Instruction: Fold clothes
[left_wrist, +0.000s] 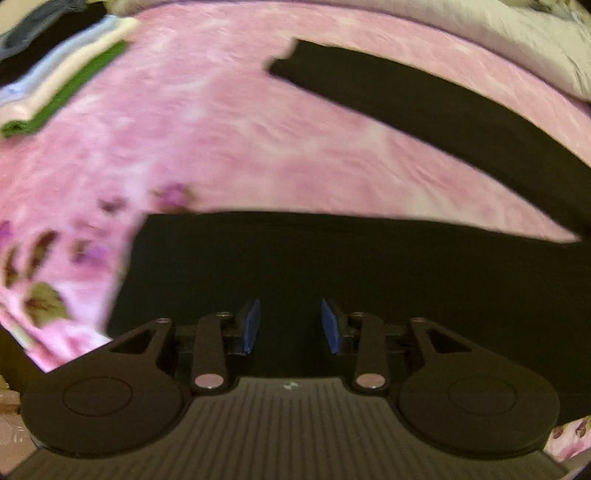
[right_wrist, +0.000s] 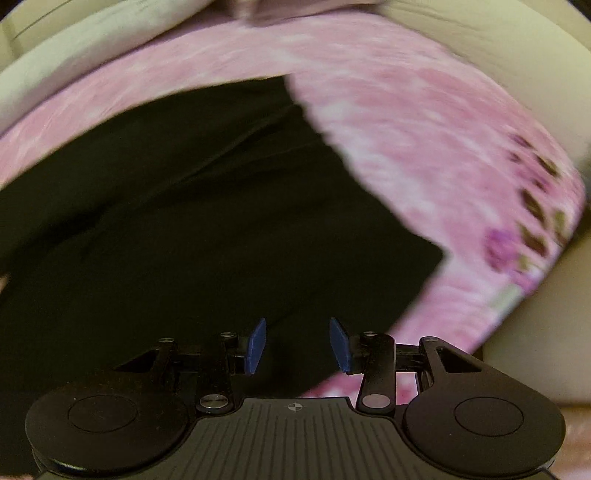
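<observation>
Lying spread on a pink blanket (left_wrist: 229, 122) on the bed is one black garment (left_wrist: 332, 273), a long sleeve or leg (left_wrist: 424, 110) reaching toward the far edge. Whether any fold is already in it cannot be told. One pile (left_wrist: 62, 85) of about three folded pieces sits at the far left corner. Left hand-held gripper (left_wrist: 290, 325) and right hand-held gripper (right_wrist: 297, 345) hover over the garment, fingers apart, gripping nothing.

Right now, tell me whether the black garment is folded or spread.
Spread: the black garment lies flat on the pink blanket, one long part stretched out.
</observation>
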